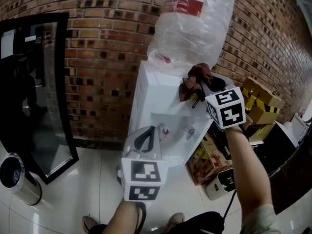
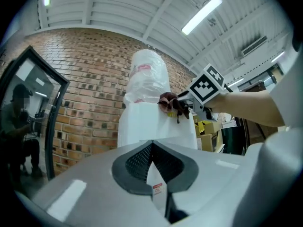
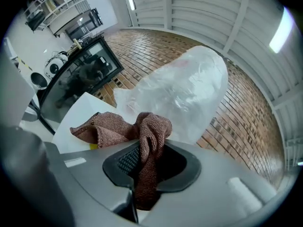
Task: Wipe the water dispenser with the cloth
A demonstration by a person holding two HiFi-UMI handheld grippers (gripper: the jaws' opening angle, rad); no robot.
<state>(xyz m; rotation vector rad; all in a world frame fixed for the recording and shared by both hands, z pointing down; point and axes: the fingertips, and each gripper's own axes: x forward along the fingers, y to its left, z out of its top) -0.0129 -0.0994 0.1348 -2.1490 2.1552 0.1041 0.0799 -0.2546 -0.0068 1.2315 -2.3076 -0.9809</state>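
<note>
The cloth is a reddish-brown, coarse-knit rag, bunched and folded. The right gripper pinches one hanging fold of it between its pads. The rest spills out past the tips, to their left, onto the flat white top of the water dispenser. Just beyond those tips stands the upturned bottle, wrapped in clear crinkled plastic with a red label.

Only the right gripper view shows the fold running down between the pads. The head view shows the dispenser's front, with two taps in a recess directly ahead of the left gripper. It also shows a cardboard box with yellow and black tape off to the right gripper's right. The left gripper view catches the right gripper from the side, up and to the right of the left one's tips, with the cloth dangling ahead of it.

The left gripper's jaws meet at the tips with nothing between them. Its forearm rises from the bottom edge and the gripper points at the dispenser's front. The right forearm reaches in from the lower right, holding its gripper about level at the dispenser's top edge.
</note>
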